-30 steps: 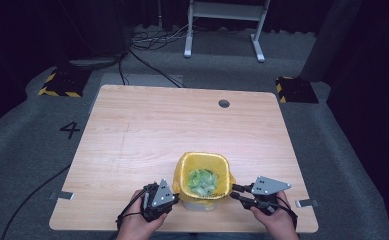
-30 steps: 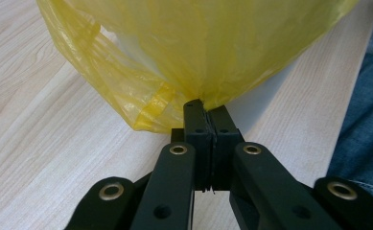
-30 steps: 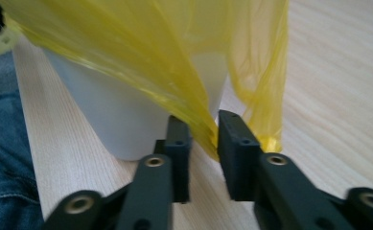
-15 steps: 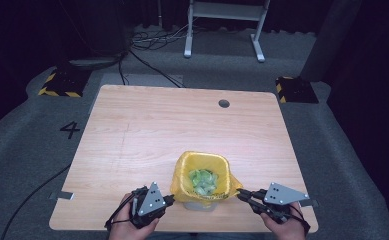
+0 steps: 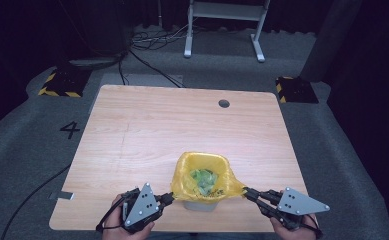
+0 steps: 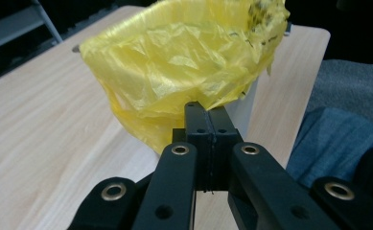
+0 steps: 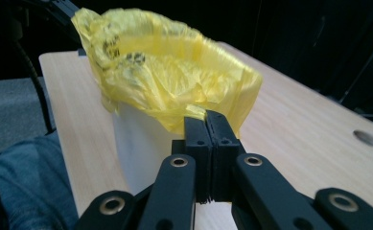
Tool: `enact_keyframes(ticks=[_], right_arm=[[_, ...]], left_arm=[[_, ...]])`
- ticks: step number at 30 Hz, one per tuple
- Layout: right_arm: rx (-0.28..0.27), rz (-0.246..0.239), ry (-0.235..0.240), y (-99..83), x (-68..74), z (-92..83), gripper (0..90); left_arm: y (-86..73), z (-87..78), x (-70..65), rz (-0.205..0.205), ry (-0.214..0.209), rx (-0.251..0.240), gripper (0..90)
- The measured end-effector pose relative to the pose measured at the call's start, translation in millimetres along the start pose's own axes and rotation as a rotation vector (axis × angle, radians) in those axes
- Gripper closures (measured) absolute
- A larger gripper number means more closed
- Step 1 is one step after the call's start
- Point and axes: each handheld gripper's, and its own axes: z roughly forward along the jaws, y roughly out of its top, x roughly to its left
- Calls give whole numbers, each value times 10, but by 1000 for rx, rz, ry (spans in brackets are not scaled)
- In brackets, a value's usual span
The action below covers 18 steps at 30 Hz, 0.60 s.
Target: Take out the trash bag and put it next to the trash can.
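A yellow plastic bag (image 5: pixel 204 172) lines a small white bin (image 5: pixel 199 205) near the table's front edge, with green scraps (image 5: pixel 202 181) inside. My left gripper (image 5: pixel 171 197) is shut on the bag's left rim, and its jaws pinch the yellow film (image 6: pixel 184 52) in the left gripper view (image 6: pixel 205 112). My right gripper (image 5: pixel 245 191) has just been closing and is now shut on a stretched corner of the right rim. The right gripper view shows its jaws (image 7: pixel 206 120) clamped on the bag (image 7: pixel 165 72) above the bin's white wall (image 7: pixel 141 143).
The wooden table (image 5: pixel 147 130) has a round cable hole (image 5: pixel 224 104) at the back right. A metal frame (image 5: pixel 224 25) and cables (image 5: pixel 142 55) are on the grey floor behind. A blue-clad leg (image 6: pixel 332 143) is close under the front edge.
Both grippers have drawn back towards the front edge and apart, rising a little. The bag's right corner is now pulled out into a point, and the rim is stretched wider.
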Motion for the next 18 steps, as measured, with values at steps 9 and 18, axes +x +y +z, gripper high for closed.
enact_keyframes(ticks=[9,18], right_arm=[[-31,-20,-41,167,-71,20,893],[39,39,-47,-6,-239,290,898]], left_arm=[[68,35,201,-35,35,-27,896],[-67,336,422,-85,63,48,896]])
